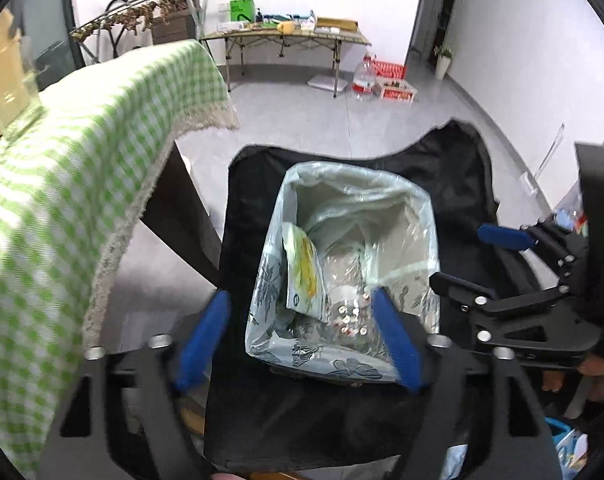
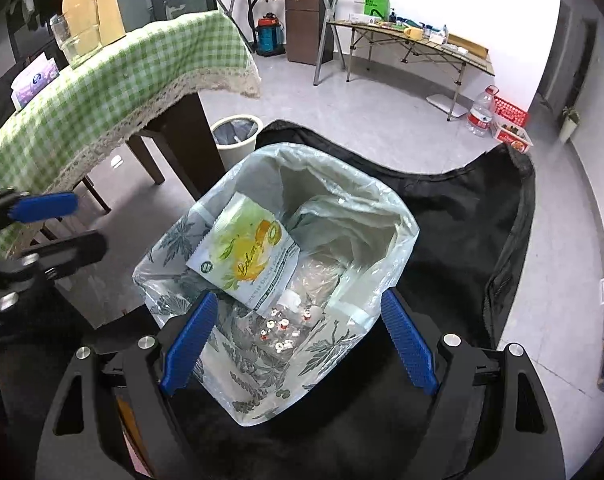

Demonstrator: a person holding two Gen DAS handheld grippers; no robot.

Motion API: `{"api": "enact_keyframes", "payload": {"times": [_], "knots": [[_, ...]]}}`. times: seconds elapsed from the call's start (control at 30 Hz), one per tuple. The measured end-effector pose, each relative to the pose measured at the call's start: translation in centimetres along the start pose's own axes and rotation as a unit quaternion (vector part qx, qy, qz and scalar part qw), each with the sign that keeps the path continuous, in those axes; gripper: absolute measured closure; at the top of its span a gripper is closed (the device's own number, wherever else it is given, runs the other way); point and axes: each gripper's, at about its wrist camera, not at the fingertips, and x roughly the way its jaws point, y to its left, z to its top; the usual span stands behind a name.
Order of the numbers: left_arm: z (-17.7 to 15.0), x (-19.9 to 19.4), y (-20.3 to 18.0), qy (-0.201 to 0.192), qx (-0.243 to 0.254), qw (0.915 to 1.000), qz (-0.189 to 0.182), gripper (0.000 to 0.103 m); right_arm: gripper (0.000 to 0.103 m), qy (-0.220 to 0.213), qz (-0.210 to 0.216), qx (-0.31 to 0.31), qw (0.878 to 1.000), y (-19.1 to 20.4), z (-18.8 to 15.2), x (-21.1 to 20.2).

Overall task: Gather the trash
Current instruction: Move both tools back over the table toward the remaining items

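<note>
Black chair (image 2: 462,216): lined bin (image 2: 386,208) on seat.

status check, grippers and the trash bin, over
Left gripper open, empty; right gripper open, empty. Yellow-green snack pouch inside clear-lined leaf-print bin. Nothing blocking.
</note>
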Motion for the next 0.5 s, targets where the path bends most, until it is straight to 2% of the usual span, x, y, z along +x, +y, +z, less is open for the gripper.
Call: {"api": "enact_keyframes", "payload": {"times": [0.1,0.2,0.3,0.4,0.5], "knots": [[0.1,-2.2,0.5,-0.033,-0.006,0.9994,0.005,0.015,0.023,-0.007,-0.008,-0.001,1.0,0.3,0.7,-0.7],[0.4,-5.0,1.4,-0.068,-0.013,0.9976,0.01,0.013,0.023,-0.02,-0.008,-0.008,1.0,1.3,1.8,-1.7],[0.4,-7.8,3.0,-0.097,-0.041,0.9943,0.016,0.012,0.023,-0.039,-0.009,-0.026,0.999,2.9,3.1,-2.9],[-0.1,-11.7,5.3,-0.136,-0.076,0.9871,0.036,0.009,0.023,-0.058,-0.005,-0.042,0.997,4.9,4.6,-4.1],[-0.8,-14.7,7.0,-0.161,-0.089,0.9812,0.057,0.009,0.023,-0.079,-0.001,-0.068,0.995,7.3,5.9,-5.4]]}}
